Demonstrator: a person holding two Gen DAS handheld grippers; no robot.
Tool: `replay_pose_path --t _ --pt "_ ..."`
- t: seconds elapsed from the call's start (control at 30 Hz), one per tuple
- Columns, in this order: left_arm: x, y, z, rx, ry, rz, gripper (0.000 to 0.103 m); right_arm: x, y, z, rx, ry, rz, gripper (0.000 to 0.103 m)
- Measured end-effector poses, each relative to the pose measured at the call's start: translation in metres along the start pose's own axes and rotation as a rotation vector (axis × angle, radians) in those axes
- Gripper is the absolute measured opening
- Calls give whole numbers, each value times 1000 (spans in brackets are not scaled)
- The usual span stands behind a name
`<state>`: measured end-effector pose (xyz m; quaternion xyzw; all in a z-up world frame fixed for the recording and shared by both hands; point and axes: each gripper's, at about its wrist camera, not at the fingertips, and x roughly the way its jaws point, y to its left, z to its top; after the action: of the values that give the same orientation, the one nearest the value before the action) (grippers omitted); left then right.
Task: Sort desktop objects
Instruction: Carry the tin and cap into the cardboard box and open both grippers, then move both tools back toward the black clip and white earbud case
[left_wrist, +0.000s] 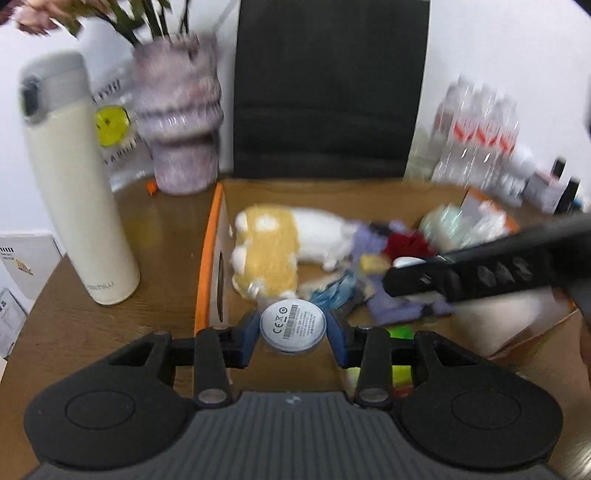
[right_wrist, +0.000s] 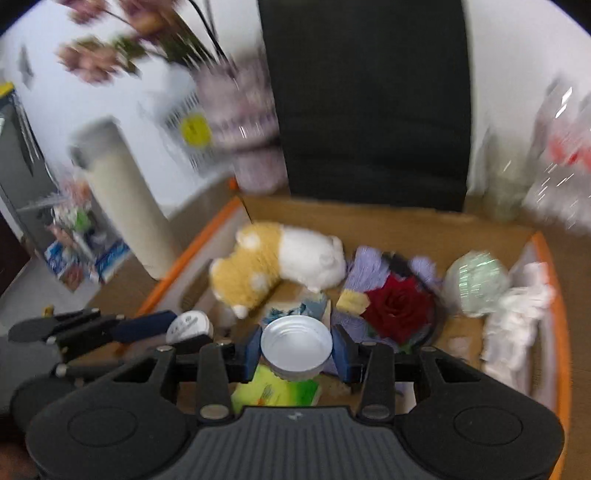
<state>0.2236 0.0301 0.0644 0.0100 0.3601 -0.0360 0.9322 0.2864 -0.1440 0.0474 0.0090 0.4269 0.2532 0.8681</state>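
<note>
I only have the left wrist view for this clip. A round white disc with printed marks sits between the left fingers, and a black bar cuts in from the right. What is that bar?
Observer: The other gripper. The right wrist view shows the right gripper over the cardboard box.
Operator: Is it carrying anything?
Observer: Yes, a round silvery lid, hollow side towards the camera, pinched between its blue pads.
Operator: What is that red patch behind the bar?
Observer: A red rose on a purple cloth, lying in the box right of the plush toy.
</note>
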Motion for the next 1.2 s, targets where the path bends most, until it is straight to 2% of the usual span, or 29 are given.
replay_pose_path --t 0.1,0.17,0.23,0.3,0.33,0.37,0.43,0.5,0.57,0.6,0.7,0.77,0.9,1.07,1.13,1.2 --pt "12 -6 -3 86 33 17 41 43 -1 14 5 154 0 39" --pt "14 -8 -3 107 49 13 41 64 2 11 -16 217 -31 39" --pt "16 -7 0 98 57 -4 41 71 7 12 -40 216 -39 40" --pt "13 -6 0 96 56 -9 43 72 15 14 -50 224 -12 41" --pt "12 -5 0 96 57 -12 45 69 17 13 -52 219 24 45" --pt "9 -4 0 93 55 -15 47 69 16 14 -41 219 37 56" --pt "4 0 2 87 46 -6 49 61 14 12 -26 205 25 63" --pt "-1 4 5 65 43 -2 50 48 7 12 -10 179 33 63" --pt "-7 8 9 31 45 -4 60 32 -4 14 21 148 15 65" --pt "-11 10 12 16 43 0 61 21 -9 14 30 132 -1 67" --pt "-24 9 22 -28 29 -3 82 -3 -26 15 56 117 -76 76" --pt "-33 7 28 -74 5 20 103 -17 -36 13 64 109 -136 85" --pt "-41 -2 35 -117 16 41 103 -50 -58 0 83 89 -239 86" --pt "-56 -23 29 -92 3 47 103 -90 -73 -22 133 37 -292 89" --pt "-71 -33 24 -78 -70 56 103 -106 -69 -30 134 -15 -282 89" --pt "-86 -39 15 -65 -165 54 103 -122 -63 -41 123 -113 -258 90"
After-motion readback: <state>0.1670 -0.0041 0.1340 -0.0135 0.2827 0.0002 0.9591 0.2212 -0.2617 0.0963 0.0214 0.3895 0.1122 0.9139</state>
